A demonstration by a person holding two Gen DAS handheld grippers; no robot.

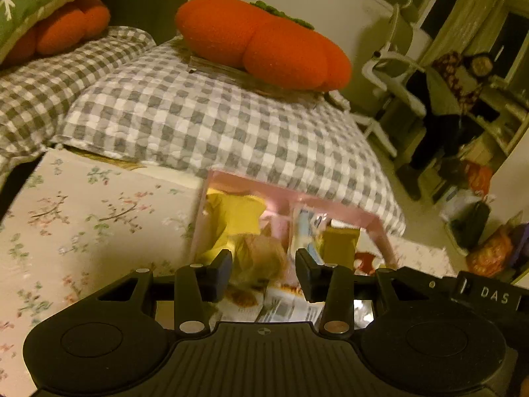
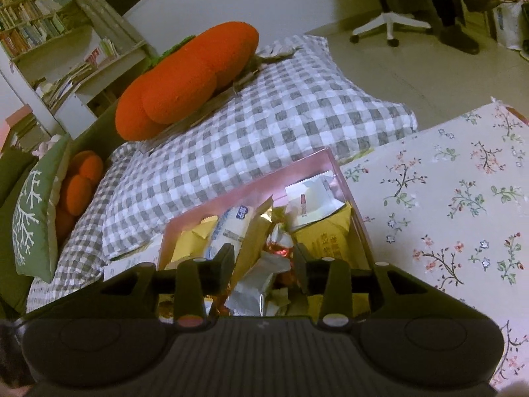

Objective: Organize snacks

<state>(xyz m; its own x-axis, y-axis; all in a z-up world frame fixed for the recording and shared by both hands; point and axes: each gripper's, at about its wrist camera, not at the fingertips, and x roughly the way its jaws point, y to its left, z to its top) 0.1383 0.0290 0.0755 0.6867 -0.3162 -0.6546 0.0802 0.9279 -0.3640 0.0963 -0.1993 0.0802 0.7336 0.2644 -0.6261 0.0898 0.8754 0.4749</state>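
Note:
A pink box full of wrapped snacks stands on a floral tablecloth. In the left wrist view my left gripper hovers open over the box, above a clear bag with yellowish contents and a yellow packet. In the right wrist view the same pink box holds yellow packets, a white and blue packet, a white packet and a silver wrapper. My right gripper is open just above the silver wrapper and holds nothing.
A grey checked quilt lies behind the box with a big orange pumpkin cushion on it. A green snowflake pillow lies at the left. A white office chair and bags stand on the floor beyond.

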